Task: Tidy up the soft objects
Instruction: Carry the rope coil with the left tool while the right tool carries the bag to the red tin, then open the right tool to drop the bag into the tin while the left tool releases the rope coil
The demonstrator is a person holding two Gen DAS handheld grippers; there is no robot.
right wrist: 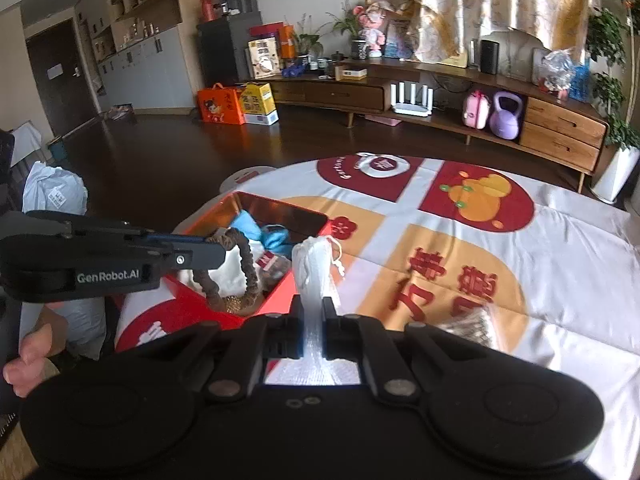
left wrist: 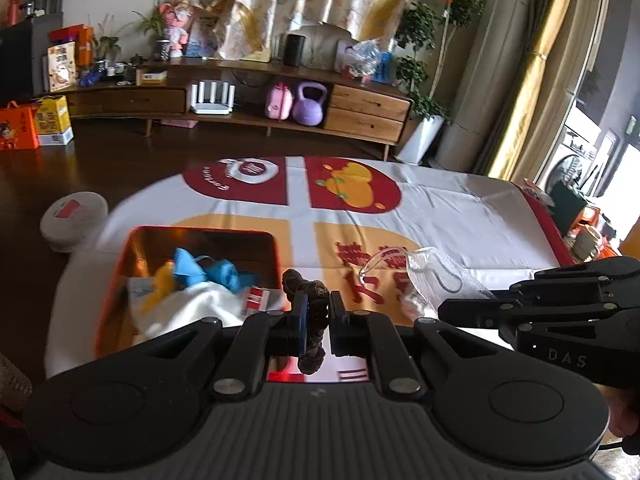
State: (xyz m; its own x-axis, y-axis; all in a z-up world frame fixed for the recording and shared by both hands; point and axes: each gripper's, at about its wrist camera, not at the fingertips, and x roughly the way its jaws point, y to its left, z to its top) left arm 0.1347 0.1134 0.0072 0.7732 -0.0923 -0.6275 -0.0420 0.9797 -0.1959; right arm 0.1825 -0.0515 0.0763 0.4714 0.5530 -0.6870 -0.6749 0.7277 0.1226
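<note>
Box (right wrist: 276,300) contents are jumbled, hard to identify. Left gripper (left wrist: 318,312) pinches a brown scrunchie (left wrist: 310,320) beside the box. Right gripper (right wrist: 312,320) clamps a white mesh pouch (right wrist: 316,272) just right of it.

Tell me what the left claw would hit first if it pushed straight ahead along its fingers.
Probably the orange box: the left claw, shut on a brown scrunchie, points down toward its near right corner, though depth is unclear.
</note>
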